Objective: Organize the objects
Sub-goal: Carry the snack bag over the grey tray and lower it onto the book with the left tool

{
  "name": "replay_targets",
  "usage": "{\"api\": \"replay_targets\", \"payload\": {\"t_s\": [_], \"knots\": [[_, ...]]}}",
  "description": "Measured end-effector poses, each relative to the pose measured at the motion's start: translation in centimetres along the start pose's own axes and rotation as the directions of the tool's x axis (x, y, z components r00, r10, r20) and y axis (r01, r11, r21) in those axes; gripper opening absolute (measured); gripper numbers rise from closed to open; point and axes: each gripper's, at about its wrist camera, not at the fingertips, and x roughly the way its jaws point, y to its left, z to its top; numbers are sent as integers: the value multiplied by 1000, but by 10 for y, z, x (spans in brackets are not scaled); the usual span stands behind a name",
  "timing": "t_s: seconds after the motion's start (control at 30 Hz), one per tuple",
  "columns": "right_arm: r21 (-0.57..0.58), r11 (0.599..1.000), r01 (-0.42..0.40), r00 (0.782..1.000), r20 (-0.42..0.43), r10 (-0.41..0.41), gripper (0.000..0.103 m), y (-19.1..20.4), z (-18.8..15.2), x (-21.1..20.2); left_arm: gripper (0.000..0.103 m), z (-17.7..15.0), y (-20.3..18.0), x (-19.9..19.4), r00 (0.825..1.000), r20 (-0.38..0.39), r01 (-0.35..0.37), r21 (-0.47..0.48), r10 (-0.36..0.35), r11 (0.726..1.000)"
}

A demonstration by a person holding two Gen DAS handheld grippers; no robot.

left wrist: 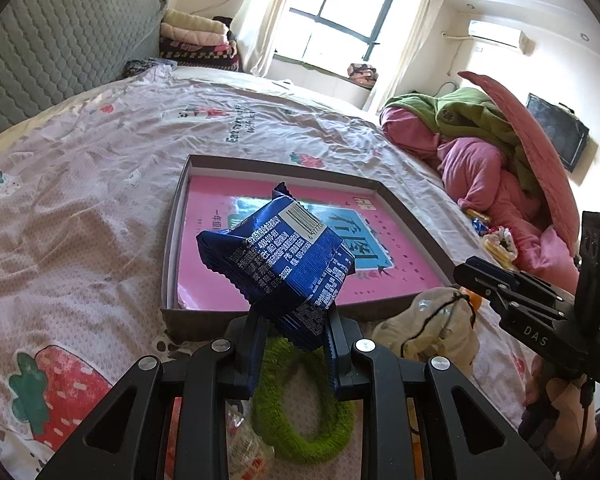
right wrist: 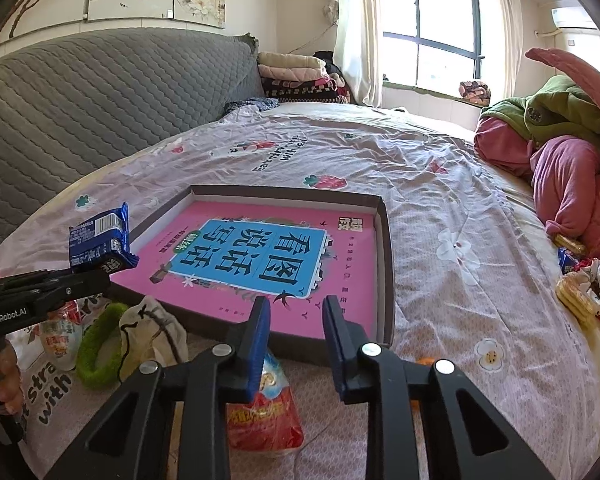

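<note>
My left gripper (left wrist: 294, 336) is shut on a blue snack packet (left wrist: 276, 256) and holds it in the air just in front of the near edge of a shallow grey box (left wrist: 172, 236). A pink book (left wrist: 400, 256) lies in the box. In the right wrist view the packet (right wrist: 100, 240) hangs at the box's left corner (right wrist: 204, 192). My right gripper (right wrist: 296, 320) is open and empty above the box's near edge, over a red snack bag (right wrist: 268, 416).
Near the box's front lie a green fuzzy ring (right wrist: 96, 348), a cream drawstring pouch (right wrist: 152, 332) and a clear snack bag (right wrist: 60, 336). More snacks (right wrist: 580, 280) lie at the right beside a pile of pink and green bedding (right wrist: 572, 152). The bed has a grey headboard (right wrist: 100, 100).
</note>
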Motion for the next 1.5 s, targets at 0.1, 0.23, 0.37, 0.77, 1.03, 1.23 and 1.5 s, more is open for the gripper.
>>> {"api": "replay_targets", "payload": {"t_s": [0.1, 0.23, 0.37, 0.77, 1.03, 1.23, 1.5], "knots": [[-4, 1000, 1, 1000, 2, -1, 28, 0, 3, 3, 25, 3, 1, 4, 1000, -5, -6, 1, 6, 1000], [-4, 1000, 6, 1000, 3, -6, 26, -1, 6, 8, 25, 6, 2, 9, 1000, -15, -18, -1, 18, 1000], [2, 1000, 11, 1000, 3, -11, 26, -5, 9, 13, 25, 10, 4, 19, 999, -34, -38, -11, 37, 999], [4, 1000, 24, 999, -44, -24, 26, -11, 8, 35, 25, 17, 7, 43, 993, -89, -80, -25, 77, 997], [19, 999, 28, 998, -54, -27, 26, -16, 6, 40, 25, 20, 7, 54, 991, -105, -89, -23, 86, 996], [25, 999, 23, 998, -62, -22, 26, -17, 5, 42, 25, 22, 9, 58, 989, -118, -91, -24, 87, 996], [33, 999, 18, 998, -66, -15, 26, -17, 5, 42, 31, 23, 9, 57, 988, -128, -96, -28, 92, 995]]}}
